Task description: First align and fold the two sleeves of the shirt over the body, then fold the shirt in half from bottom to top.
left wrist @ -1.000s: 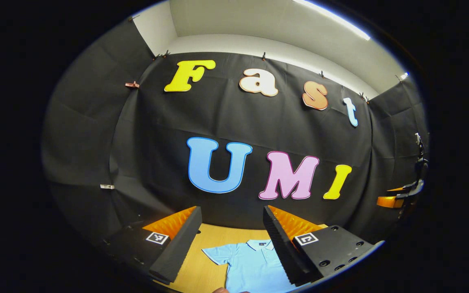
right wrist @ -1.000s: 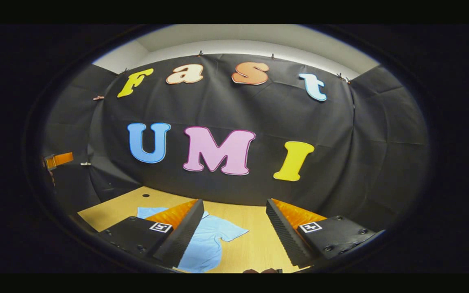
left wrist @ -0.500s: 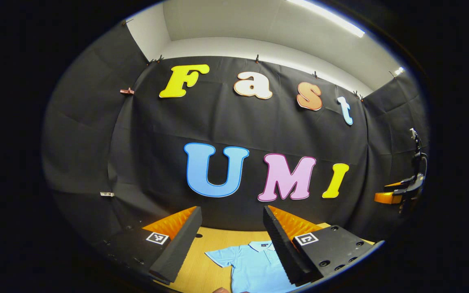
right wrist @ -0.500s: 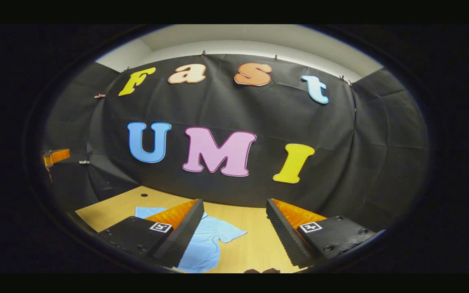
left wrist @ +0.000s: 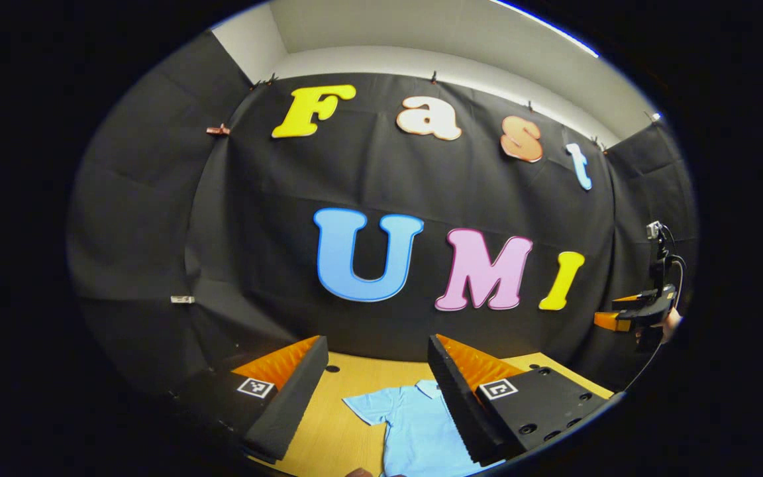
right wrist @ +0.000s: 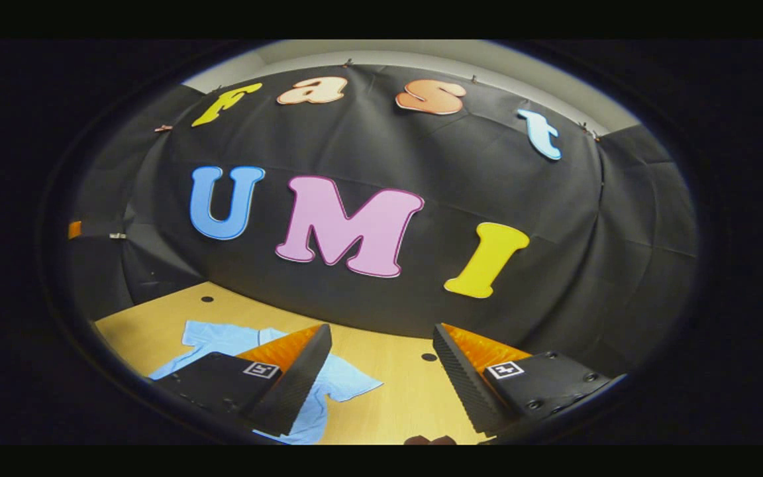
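My left gripper (left wrist: 375,391) and right gripper (right wrist: 381,381) both hang spread and empty above the wooden table (right wrist: 395,397). The light-blue polo shirt (left wrist: 414,430) lies flat, sleeves unfolded. I judge folding hasn't begun; next I descend to pinch a sleeve (right wrist: 348,381).

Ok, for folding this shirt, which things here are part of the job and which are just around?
Part of the job:
light blue short-sleeved polo shirt, lying flat, sleeves spread
left gripper, jaws open, above the shirt
right gripper, jaws open

Just around:
pale wooden table under the shirt
black cloth booth wall
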Available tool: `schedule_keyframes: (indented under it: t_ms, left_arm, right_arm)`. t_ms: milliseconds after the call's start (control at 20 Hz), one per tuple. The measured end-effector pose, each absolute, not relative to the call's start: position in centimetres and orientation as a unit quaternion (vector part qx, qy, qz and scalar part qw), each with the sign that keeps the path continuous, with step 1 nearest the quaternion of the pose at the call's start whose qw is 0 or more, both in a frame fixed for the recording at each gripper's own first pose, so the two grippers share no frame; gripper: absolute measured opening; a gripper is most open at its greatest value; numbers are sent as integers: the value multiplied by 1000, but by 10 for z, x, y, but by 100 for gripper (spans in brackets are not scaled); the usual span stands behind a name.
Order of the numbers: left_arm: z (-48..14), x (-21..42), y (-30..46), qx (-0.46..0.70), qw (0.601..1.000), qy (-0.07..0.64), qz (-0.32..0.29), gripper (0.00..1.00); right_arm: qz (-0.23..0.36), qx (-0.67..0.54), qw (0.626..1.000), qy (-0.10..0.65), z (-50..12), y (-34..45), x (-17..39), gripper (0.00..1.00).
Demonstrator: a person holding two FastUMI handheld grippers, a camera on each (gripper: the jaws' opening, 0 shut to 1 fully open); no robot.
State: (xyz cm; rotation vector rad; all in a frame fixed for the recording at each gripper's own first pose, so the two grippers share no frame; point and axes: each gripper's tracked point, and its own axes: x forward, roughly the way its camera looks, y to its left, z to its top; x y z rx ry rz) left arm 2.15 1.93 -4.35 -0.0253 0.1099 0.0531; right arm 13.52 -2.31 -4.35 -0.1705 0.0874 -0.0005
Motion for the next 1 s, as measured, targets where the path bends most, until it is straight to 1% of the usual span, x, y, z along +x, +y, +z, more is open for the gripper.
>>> schedule_keyframes:
  t_ms: [200,300,500,600,700,750,800,1000]
  left_arm:
    - [-50,55,14,13,995,68,78,96]
    - [-51,74,0,8,994,69,88,96]
    - [-71,95,-9,-12,986,95,138,96]
    - [-76,103,-16,-7,984,100,146,96]
    - [-83,107,-16,-1,982,115,149,96]
    - [-83,111,-17,2,982,116,146,96]
    - [-83,115,-15,6,983,116,143,96]
    - [-88,117,5,14,981,132,144,96]
  right_arm:
    - [40,-73,993,87,-108,-39,220,97]
    - [55,-71,988,122,-153,-47,258,97]
    - [94,-66,974,193,-241,-58,311,97]
    - [116,-54,963,239,-287,-51,325,96]
    - [122,-43,950,285,-331,-47,329,98]
    - [122,-38,943,306,-349,-44,330,96]
    - [118,-35,938,325,-365,-45,329,98]
    - [90,3,911,402,-417,-45,322,98]
